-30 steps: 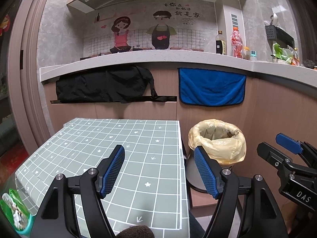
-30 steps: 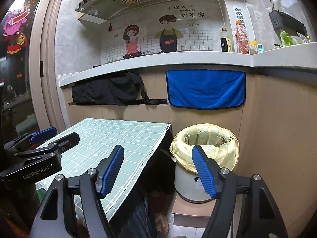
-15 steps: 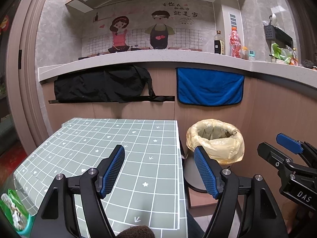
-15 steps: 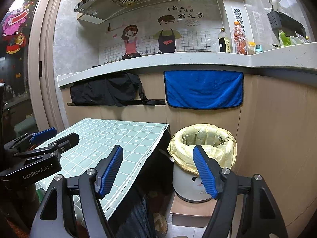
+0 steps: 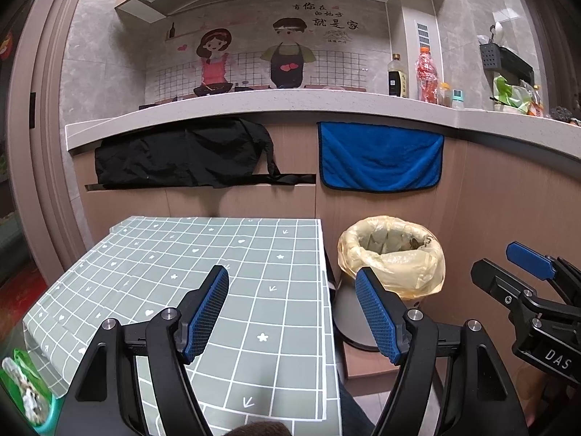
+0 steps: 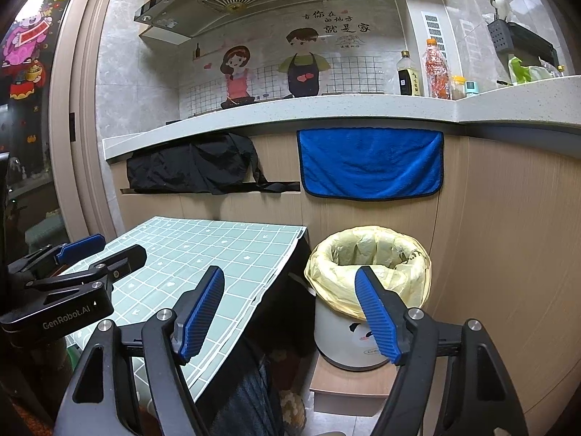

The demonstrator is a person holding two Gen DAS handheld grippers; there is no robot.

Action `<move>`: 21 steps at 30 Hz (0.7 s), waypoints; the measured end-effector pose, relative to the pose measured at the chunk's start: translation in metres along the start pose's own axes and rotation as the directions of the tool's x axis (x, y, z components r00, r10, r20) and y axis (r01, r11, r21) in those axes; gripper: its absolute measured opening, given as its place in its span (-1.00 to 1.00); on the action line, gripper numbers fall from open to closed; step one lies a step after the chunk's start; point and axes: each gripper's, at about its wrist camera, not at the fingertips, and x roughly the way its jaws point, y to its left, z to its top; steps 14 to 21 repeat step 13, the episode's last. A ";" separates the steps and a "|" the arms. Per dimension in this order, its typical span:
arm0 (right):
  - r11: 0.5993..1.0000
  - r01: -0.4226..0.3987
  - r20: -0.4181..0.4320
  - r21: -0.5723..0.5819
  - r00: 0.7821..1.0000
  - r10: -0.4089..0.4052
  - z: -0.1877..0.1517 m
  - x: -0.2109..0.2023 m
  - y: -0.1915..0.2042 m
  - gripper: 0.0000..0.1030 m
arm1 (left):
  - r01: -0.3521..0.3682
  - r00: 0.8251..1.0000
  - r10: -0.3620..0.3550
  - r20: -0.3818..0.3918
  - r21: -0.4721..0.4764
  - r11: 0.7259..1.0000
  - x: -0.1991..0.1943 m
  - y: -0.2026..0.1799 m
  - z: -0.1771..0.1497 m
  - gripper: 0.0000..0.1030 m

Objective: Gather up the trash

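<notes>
both your left gripper (image 5: 292,312) and right gripper (image 6: 290,314) hang with jaws wide apart and hold nothing, above the green checked tablecloth (image 5: 225,261), which shows no trash on top. the lined bin (image 6: 366,272) stands just beside the table's right edge. the only likely scrap is the green wrapper (image 5: 25,392) at your far lower left, so swing the left gripper down there first.

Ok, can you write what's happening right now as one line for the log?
left gripper: open, holding nothing | right gripper: open, holding nothing | bin: yellow bag, beside table | tabletop: no trash seen
</notes>
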 end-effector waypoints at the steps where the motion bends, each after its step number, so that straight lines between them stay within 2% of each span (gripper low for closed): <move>1: 1.000 0.001 0.000 0.002 1.000 -0.001 0.000 0.000 -0.001 0.40 | -0.001 1.000 0.001 0.000 0.001 1.000 0.000 0.000 0.000 0.41; 21: 1.000 0.006 -0.025 0.005 1.000 -0.006 -0.004 0.005 0.000 0.43 | -0.001 1.000 0.000 -0.014 -0.011 1.000 0.007 0.010 -0.001 0.41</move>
